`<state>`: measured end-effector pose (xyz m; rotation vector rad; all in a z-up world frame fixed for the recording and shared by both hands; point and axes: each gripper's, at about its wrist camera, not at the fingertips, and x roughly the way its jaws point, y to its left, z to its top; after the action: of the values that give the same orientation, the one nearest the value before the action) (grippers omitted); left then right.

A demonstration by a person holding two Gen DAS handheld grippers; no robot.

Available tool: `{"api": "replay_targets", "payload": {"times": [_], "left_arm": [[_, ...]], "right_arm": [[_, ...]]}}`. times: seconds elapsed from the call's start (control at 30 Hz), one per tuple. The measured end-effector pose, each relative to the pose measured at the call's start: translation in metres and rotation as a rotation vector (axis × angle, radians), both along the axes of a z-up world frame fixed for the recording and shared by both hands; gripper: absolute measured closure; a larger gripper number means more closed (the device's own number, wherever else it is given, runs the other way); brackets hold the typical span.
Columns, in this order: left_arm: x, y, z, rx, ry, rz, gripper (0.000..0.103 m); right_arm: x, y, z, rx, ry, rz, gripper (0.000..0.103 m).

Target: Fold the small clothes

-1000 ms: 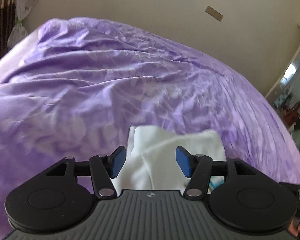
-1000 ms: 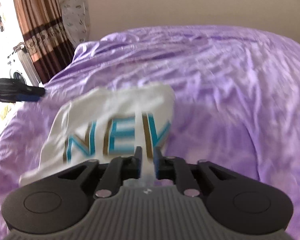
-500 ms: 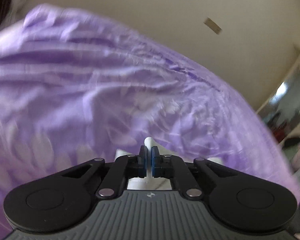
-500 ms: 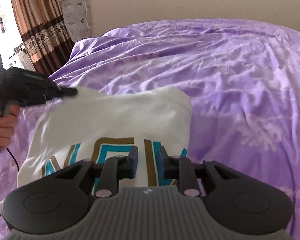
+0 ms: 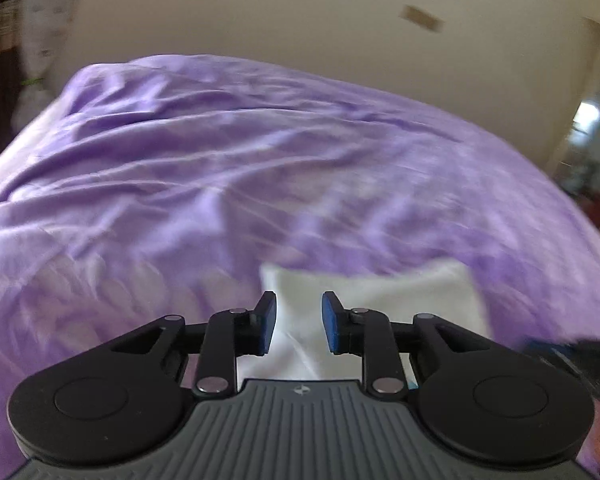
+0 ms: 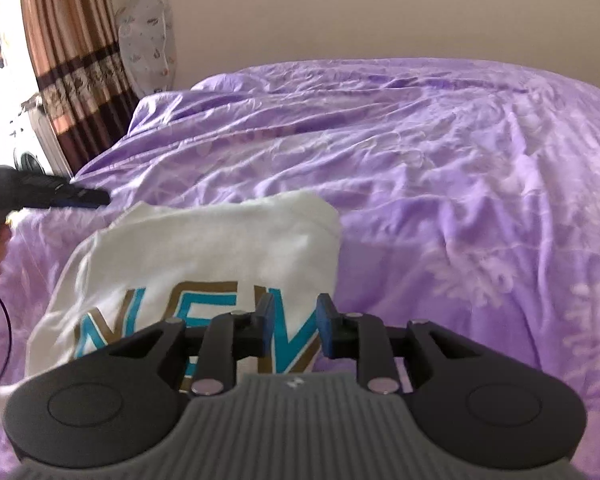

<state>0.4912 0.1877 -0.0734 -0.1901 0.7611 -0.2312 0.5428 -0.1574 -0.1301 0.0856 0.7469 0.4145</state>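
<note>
Crinkled purple cloth bedspread [image 6: 440, 184], soft matt white cotton shirt [image 6: 204, 252], matt black plastic right gripper [image 6: 293, 326]

Left tool [image 5: 298, 322] jaws opening over white garment [image 5: 380, 300] on purple bedspread [image 5: 220, 184]

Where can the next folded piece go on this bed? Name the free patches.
Free: the purple bedspread right of the white shirt, out to the bed's edge, and the stretch beyond it toward the wall. Crowded: the near-left, where the shirt lies with the left hand-held gripper at its far corner.
</note>
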Motion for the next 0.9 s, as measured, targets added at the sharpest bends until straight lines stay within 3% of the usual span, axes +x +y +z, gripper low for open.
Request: {"api": "replay_targets", "payload": {"times": [0.13,0.2,0.3,0.43,0.47,0.63,0.77,0.9], "left_arm": [[-0.018,-0.017,-0.021,0.069,0.025,-0.041,0.081],[-0.012,-0.018,-0.043,0.078,0.087,-0.009,0.083],[-0.012,-0.01,-0.059,0.036,0.11,0.041,0.082],[-0.028,-0.011,-0.04,0.095,0.137,0.059,0.086],[-0.036,-0.012,-0.033,0.091,0.136,0.045,0.086],[-0.1,-0.031,-0.007,0.117,0.115,-0.022,0.086],[-0.135,-0.043,-0.018,0.133,0.161,-0.014,0.086],[-0.149,-0.04,-0.051,0.14,0.212,0.039,0.089]], "right_arm": [[-0.004,0.008,-0.009,0.083,0.054,0.016,0.092],[-0.005,0.02,-0.019,0.048,0.058,0.02,0.093],[-0.006,0.026,-0.037,-0.005,0.066,-0.003,0.103],[-0.02,0.017,-0.026,-0.017,0.068,-0.039,0.102],[-0.029,0.015,-0.02,-0.033,0.059,-0.035,0.093],[-0.089,0.005,-0.002,-0.002,0.055,0.007,0.091],[-0.138,0.005,-0.008,0.024,0.059,0.002,0.09],[-0.162,0.007,-0.032,0.02,0.128,-0.035,0.09]]}}
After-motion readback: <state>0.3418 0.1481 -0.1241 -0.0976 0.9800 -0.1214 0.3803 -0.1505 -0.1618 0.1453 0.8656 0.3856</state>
